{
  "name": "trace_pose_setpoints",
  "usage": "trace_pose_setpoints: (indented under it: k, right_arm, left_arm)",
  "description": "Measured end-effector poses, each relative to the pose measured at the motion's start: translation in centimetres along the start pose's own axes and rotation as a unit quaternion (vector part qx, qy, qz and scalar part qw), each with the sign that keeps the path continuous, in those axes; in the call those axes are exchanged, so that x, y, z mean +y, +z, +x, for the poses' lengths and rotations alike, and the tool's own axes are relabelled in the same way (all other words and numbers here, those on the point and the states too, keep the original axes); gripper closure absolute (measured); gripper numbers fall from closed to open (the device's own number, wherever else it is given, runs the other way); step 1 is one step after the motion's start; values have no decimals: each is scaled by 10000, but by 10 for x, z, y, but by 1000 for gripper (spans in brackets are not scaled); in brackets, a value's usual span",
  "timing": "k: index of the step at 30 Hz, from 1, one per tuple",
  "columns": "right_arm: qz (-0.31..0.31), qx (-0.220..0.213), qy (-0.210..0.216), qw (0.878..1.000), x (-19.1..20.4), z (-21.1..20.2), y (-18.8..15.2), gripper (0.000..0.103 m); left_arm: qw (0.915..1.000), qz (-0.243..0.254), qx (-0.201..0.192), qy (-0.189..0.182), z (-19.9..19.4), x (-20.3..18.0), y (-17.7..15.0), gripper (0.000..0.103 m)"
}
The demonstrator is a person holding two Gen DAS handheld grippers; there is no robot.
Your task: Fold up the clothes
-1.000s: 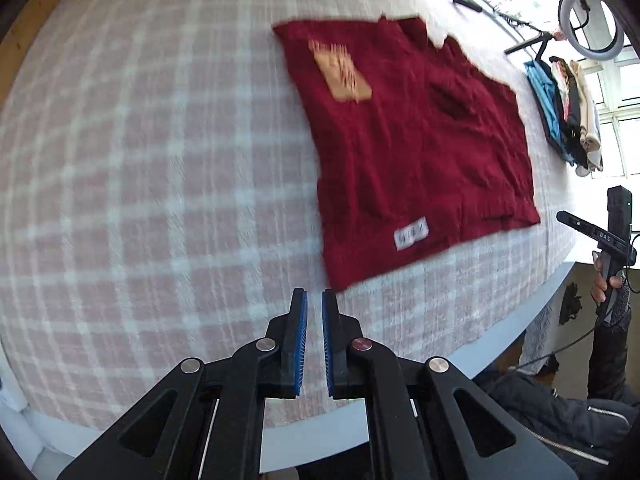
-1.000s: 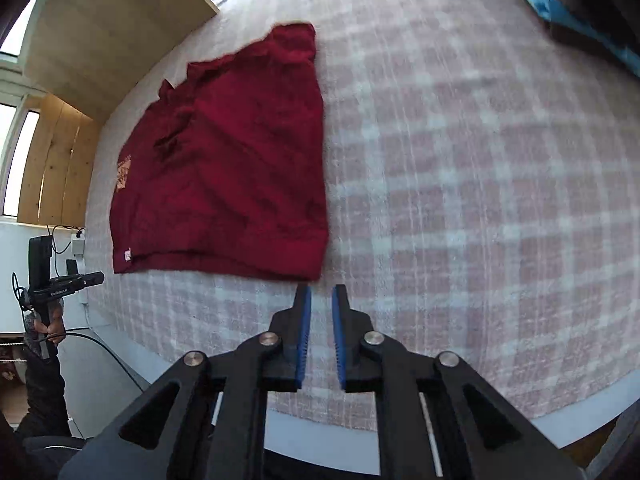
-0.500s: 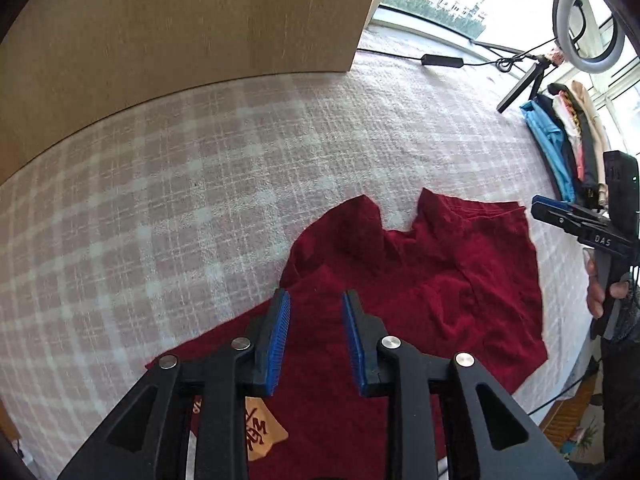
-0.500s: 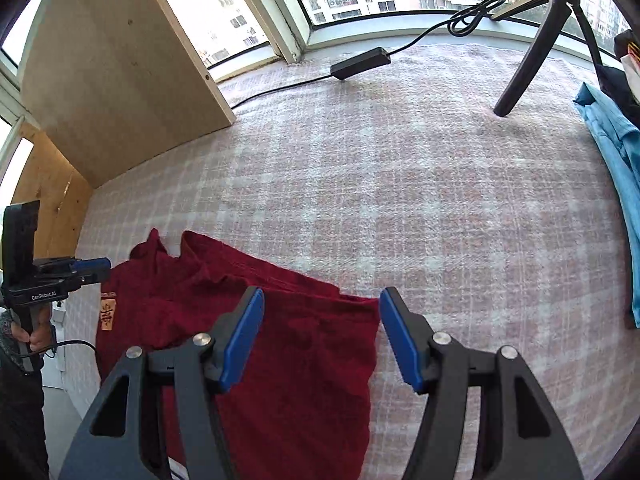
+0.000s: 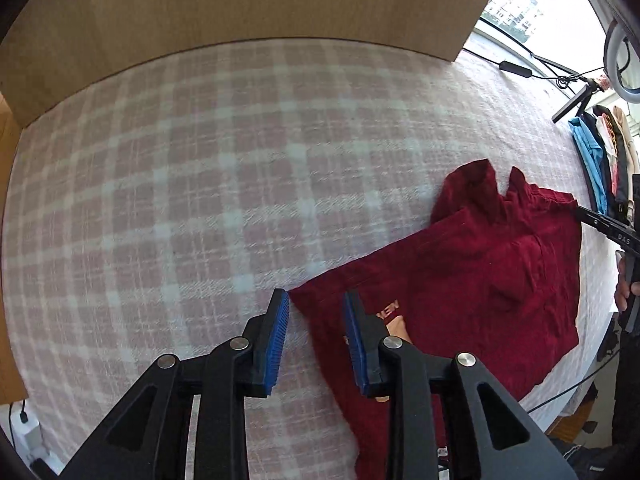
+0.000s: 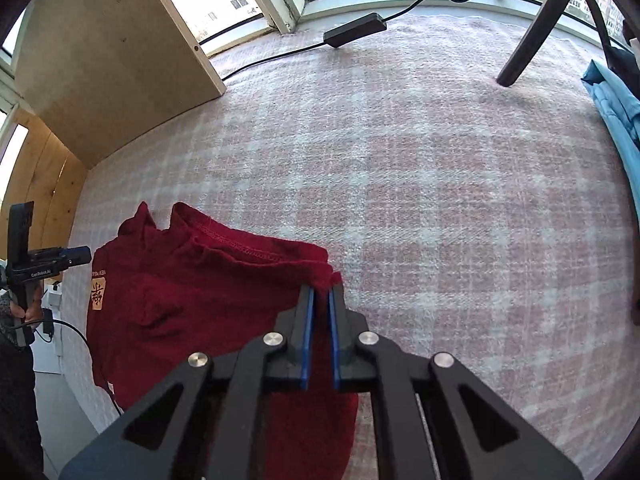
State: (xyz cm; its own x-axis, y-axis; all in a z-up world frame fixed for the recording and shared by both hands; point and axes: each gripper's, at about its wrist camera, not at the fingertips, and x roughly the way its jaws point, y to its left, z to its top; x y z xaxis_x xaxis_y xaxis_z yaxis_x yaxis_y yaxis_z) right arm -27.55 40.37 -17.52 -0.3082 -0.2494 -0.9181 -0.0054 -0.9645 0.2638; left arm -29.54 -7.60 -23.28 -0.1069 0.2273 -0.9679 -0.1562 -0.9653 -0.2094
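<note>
Garment [image 6: 192,312], dark red, lies flat on checked table [image 6: 420,200]. Right tongs [image 6: 319,300] just closing, now pinching far right corner. Left tongs [image 5: 316,312] just opening, spread astride far left corner, not gripping. Fold about to start.

In the left wrist view the near end of the red garment [image 5: 472,280] runs under the left hand-held gripper [image 5: 316,340] toward six o'clock, and its orange patch [image 5: 396,326] is mostly covered by the right finger. At three o'clock the stacked clothes [image 5: 600,160] and the person's hand [image 5: 624,292] are cut by the frame edge. In the right wrist view the patch's print [image 6: 97,293] is too small to read, and the blue cloth [image 6: 616,112] at three o'clock runs out of frame.
</note>
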Motion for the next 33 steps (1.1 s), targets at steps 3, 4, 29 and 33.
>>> trace_pose_setpoints:
  k: [3,4,29,33]
  right_arm:
    - [-379,-319,-570,9971,24,-16,4,62]
    - [-493,-409,-515,9966,34,-20,6,62]
    - [-2320,659,187,9703,210,106,73,65]
    - [-2415,653,258,9678,212,105,72,65]
  left_arm:
    - [9992,-283,-64,-284,5,12,-2,76]
    - [9990,-309,-90,-312,6,13,-1,76]
    - [9944,566,-741,-499,-36,-5,-59,92]
    - [9938,113,-772,-791,-33,23,-40,91]
